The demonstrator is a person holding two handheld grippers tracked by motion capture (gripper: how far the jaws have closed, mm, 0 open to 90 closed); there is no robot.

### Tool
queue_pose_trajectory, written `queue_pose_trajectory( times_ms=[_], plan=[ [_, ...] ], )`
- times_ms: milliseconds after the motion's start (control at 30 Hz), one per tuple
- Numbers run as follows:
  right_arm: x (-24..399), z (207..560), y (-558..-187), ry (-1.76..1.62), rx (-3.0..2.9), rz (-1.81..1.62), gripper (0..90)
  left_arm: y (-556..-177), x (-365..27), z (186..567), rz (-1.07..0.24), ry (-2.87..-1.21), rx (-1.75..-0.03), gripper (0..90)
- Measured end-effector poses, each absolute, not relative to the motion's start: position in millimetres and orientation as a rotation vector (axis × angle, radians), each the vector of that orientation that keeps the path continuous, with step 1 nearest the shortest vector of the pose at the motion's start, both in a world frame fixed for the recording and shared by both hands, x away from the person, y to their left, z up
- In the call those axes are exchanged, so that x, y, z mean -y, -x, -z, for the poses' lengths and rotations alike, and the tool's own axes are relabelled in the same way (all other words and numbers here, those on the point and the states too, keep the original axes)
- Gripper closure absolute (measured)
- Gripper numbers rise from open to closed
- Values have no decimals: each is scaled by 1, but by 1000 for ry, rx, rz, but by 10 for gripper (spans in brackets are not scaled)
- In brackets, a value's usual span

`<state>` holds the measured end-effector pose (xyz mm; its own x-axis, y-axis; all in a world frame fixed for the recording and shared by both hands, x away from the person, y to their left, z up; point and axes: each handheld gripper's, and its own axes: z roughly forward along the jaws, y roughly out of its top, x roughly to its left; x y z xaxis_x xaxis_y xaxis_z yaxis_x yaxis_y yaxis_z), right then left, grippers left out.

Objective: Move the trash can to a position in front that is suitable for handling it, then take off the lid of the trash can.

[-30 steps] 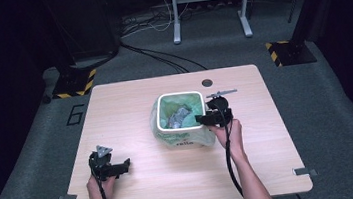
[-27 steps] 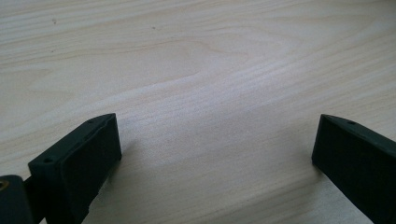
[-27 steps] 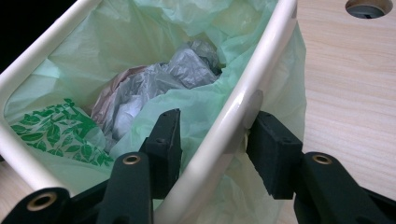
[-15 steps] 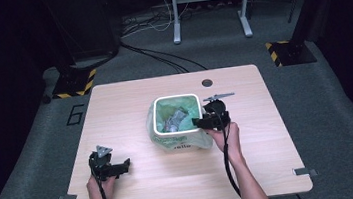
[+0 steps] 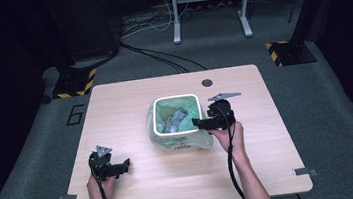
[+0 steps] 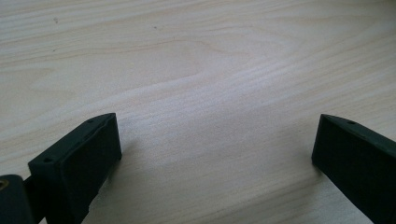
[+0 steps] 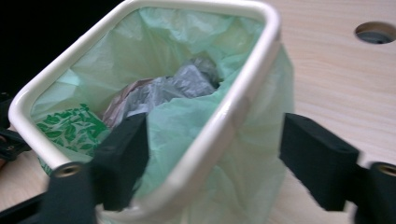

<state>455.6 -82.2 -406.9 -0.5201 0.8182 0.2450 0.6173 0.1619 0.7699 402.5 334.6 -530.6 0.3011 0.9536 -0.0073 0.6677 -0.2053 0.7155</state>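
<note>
A white bin (image 5: 156, 113) lined with a pale green bag (image 7: 243, 186) stands at the table's middle, with crumpled grey rubbish (image 7: 173, 88) inside. My right gripper (image 5: 200, 123) reaches from the right over the bin's near right rim (image 7: 233, 112). Its jaws have just been opening. In the right gripper view the right gripper (image 7: 212, 140) straddles that rim, one jaw inside the liner and one outside, with neither pad pressing on it. My left gripper (image 5: 123, 165) rests open near the table's front left. Bare wood lies between the pads of the left gripper (image 6: 215, 130).
A round cable hole (image 5: 207, 82) sits in the table (image 5: 115, 106) behind the bin, the same hole (image 7: 376, 32) showing beyond the right jaw. Cables, a metal stand's legs and yellow-black striped bases lie on the floor past the far edge.
The right hand has edged slightly left and nearer along the bin's rim. The left hand has kept still.
</note>
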Motion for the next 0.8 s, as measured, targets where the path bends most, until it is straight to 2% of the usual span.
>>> queue_pose_trajectory(
  times_ms=[200, 333, 667, 800],
  plan=[
    [99, 402, -450, -1369, -2178, -1276, 64, -403, -334, 531, -602, -1950, -1450, 11],
    [108, 400, -445, -1343, -2177, -1254, 28, -403, -332, 530, -606, -1937, -1471, 11],
    [127, 398, -435, -1301, -2167, -1182, 18, -401, -331, 530, -617, -1923, -1502, 13],
    [130, 396, -434, -1285, -2165, -1149, 22, -400, -333, 525, -582, -1972, -1514, 44]
  ],
)
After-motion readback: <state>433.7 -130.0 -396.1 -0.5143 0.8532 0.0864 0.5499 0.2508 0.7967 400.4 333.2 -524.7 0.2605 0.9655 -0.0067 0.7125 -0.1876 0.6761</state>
